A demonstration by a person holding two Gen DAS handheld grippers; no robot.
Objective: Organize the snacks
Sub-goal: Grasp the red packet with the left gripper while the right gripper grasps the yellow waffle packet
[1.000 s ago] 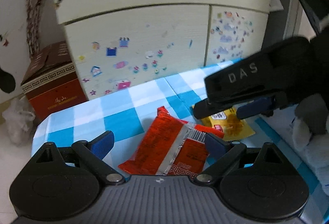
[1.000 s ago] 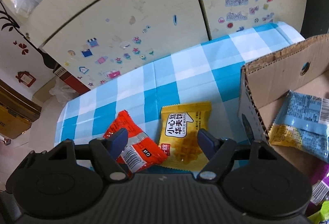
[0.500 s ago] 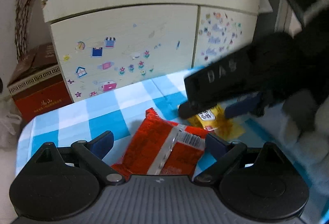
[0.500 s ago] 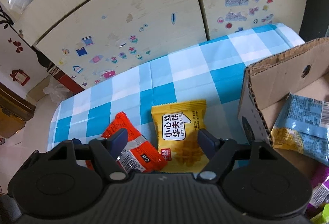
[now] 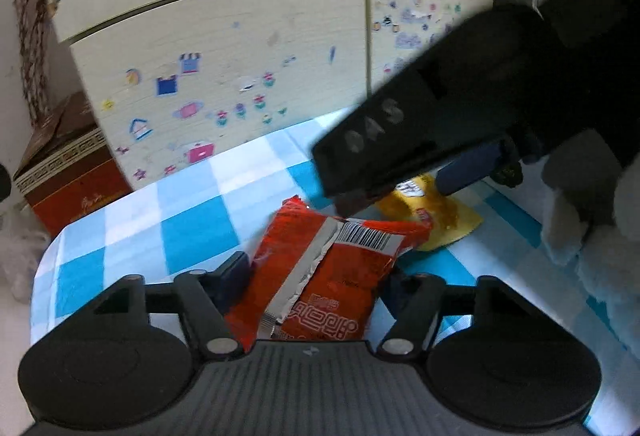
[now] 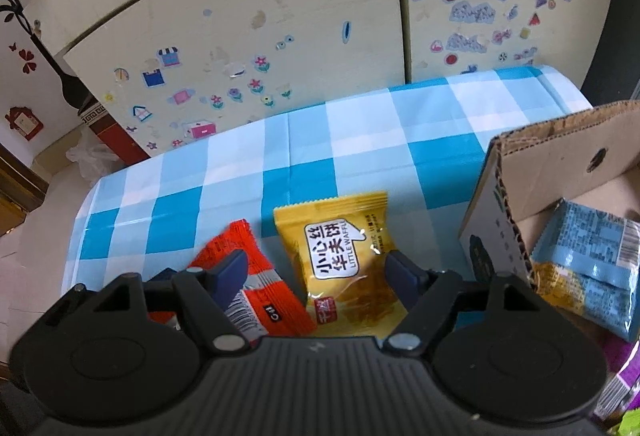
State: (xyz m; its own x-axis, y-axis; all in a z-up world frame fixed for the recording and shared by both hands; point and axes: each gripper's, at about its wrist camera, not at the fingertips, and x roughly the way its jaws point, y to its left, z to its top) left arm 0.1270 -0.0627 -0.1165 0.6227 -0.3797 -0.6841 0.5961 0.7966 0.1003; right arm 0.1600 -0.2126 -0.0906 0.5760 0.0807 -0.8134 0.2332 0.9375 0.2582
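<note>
Left tongs (image 5: 316, 278) closing around red packet (image 5: 328, 276); right tongs (image 6: 316, 268) parted over yellow waffle packet (image 6: 344, 256)

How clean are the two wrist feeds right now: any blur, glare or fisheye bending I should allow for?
Left wrist view: the right gripper is motion-blurred and dark; the red packet is soft, its foil seam glinting. Right wrist view: sharp, the yellow waffle packet label readable, light even. Both views: fisheye bows the cabinet edges and blackens the corners.
</note>
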